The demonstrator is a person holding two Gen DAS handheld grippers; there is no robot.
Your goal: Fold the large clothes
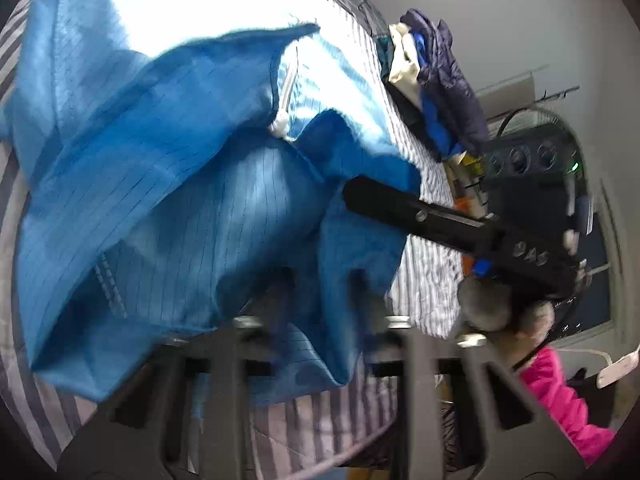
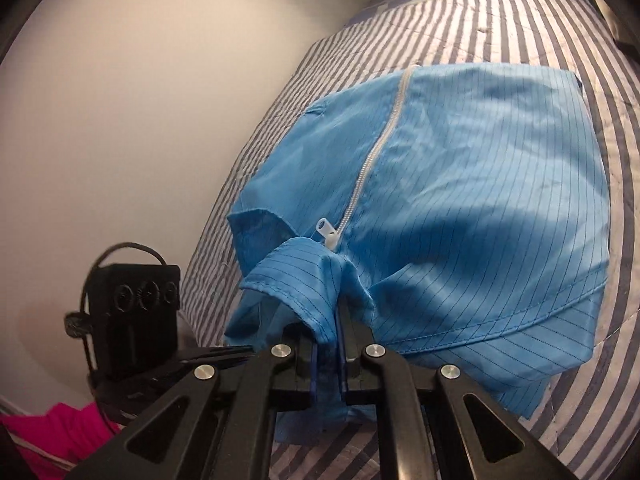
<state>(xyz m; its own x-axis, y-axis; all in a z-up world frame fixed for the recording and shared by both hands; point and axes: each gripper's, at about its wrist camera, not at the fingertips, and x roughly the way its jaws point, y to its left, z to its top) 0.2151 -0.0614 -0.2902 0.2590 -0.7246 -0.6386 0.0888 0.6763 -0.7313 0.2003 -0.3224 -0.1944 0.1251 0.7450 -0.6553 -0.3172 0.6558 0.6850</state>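
Item: blue pinstriped garment point(image 2: 460, 208) with white zipper point(image 2: 384, 148), recorded lying bunched on the striped bedsheet point(image 2: 480, 20), its body spread toward the far edge of the bed.

Right gripper point(image 2: 329, 336): we found its jaws pressed together on a fold of the garment's collar edge, just below the zipper pull.

Left gripper point(image 1: 320, 300): we noted it closed as well, blue cloth draped over and around its fingers; the view was blurred.

Also logged: heap of clothes point(image 1: 432, 80) at the bed's far corner; pink sleeve point(image 1: 560, 396).
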